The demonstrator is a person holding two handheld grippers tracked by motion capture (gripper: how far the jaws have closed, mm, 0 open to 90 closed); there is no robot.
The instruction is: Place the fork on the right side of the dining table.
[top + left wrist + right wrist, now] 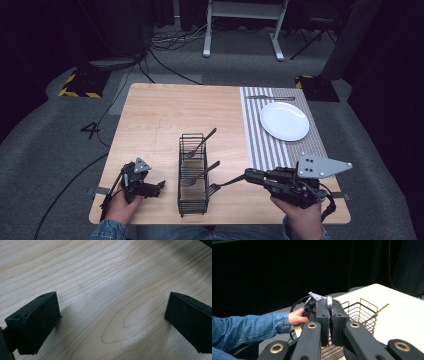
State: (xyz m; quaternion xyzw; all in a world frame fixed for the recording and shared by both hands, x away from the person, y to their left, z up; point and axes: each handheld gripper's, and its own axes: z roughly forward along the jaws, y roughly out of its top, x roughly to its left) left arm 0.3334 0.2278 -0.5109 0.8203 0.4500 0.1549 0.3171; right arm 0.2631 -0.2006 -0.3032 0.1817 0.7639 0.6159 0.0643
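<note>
A black wire basket (180, 170) stands upright at the front middle of the wooden table (165, 115), with two dark forks (202, 142) leaning in it. My right gripper (248, 175) is to the basket's right, shut on the handle of a third fork (225, 183) whose tines hang by the basket's right wall. In the right gripper view the jaws (329, 312) are pressed together before the basket (362, 310). My left gripper (159, 186) rests left of the basket. Its jaws (112, 322) stand wide open over bare wood.
A white plate (284, 120) lies on a striped placemat (265, 145) at the right of the table, with a piece of cutlery (270, 97) beyond it. A person's hand and denim sleeve (249, 327) hold the left gripper. Cables and a white frame lie on the floor behind.
</note>
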